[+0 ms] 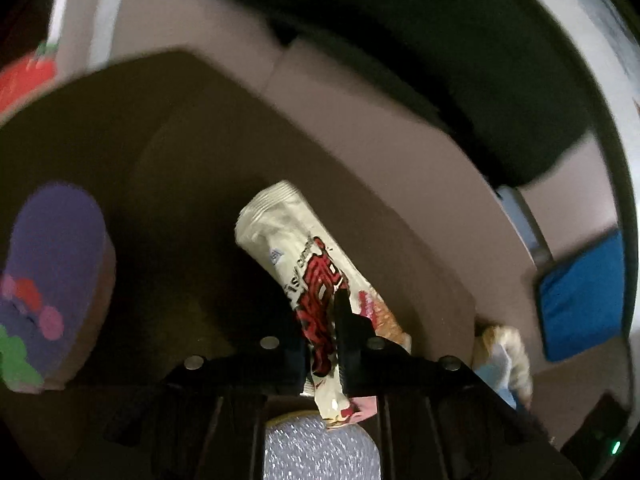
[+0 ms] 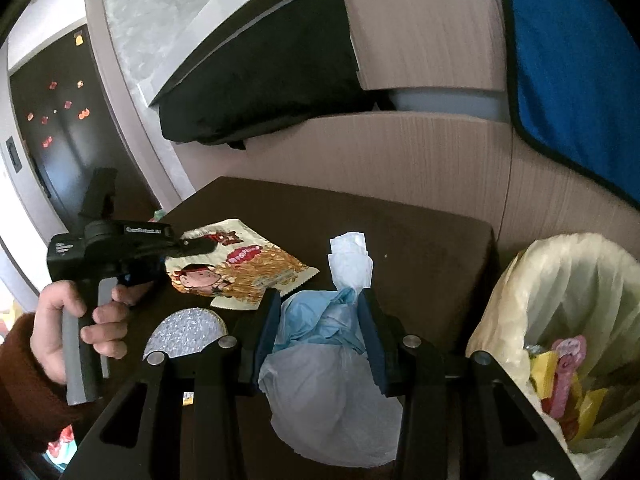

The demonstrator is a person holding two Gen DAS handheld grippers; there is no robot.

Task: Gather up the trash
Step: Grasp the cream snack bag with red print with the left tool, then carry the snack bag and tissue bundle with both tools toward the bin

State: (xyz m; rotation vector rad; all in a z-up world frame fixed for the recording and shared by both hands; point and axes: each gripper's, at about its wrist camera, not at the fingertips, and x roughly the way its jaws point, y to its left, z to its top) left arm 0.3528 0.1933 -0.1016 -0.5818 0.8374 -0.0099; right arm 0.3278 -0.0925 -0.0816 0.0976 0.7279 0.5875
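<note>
A white and red snack wrapper sticks out forward between the black fingers of my left gripper, which is shut on it. In the right wrist view the same wrapper lies on the dark brown table, with the left gripper pinching its far edge and a hand on the handle. My right gripper is shut on a crumpled blue and white plastic bag bundle, which hangs down below the fingers. A white tissue shows just beyond it.
A trash bin with a pale liner stands to the right of the table and holds colourful wrappers. A round silver coaster lies near the front edge. A purple round box sits at left. A blue cloth hangs on the beige wall.
</note>
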